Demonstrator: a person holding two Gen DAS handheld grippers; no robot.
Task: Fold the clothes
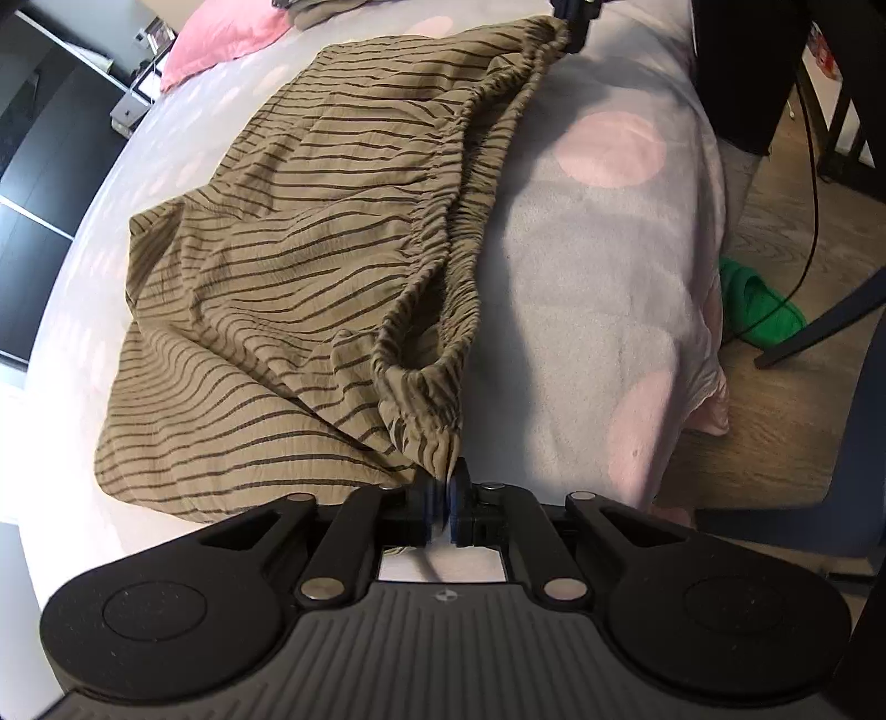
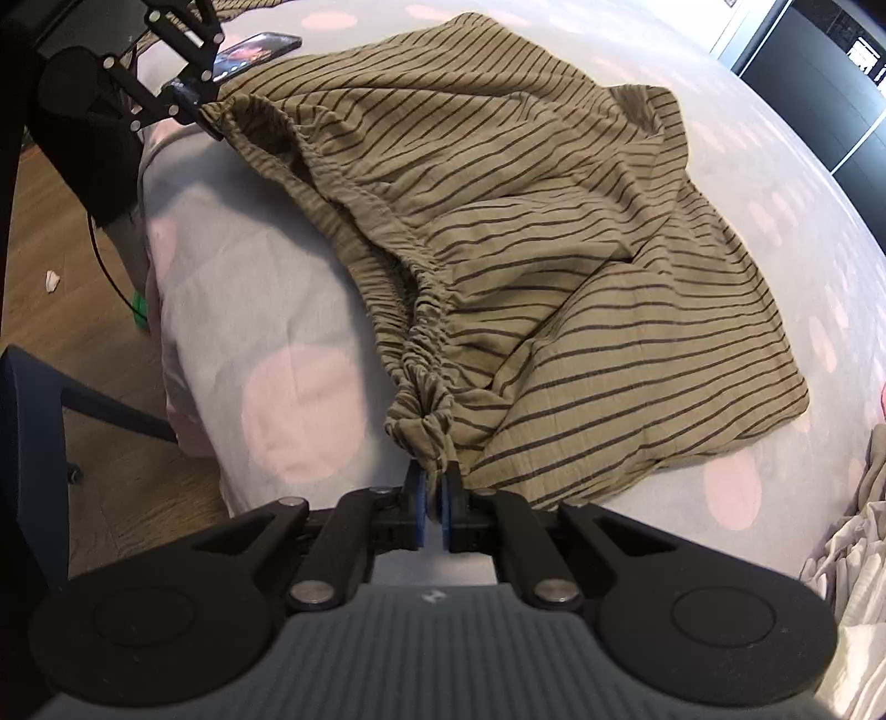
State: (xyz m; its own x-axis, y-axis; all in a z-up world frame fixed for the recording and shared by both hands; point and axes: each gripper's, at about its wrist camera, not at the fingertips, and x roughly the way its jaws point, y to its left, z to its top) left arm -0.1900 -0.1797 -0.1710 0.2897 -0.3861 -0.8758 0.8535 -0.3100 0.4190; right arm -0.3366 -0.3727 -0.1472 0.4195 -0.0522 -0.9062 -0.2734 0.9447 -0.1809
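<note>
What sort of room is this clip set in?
Most likely a bedroom: the striped garment lies on a bed with a grey, pink-dotted cover, a pink pillow sits at its far end, and a green slipper is on the wood floor beside it.

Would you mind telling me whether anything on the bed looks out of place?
A black smartphone with its screen lit lies on the pink-dotted grey bedspread beside the olive striped garment, where folding could cover it.
</note>
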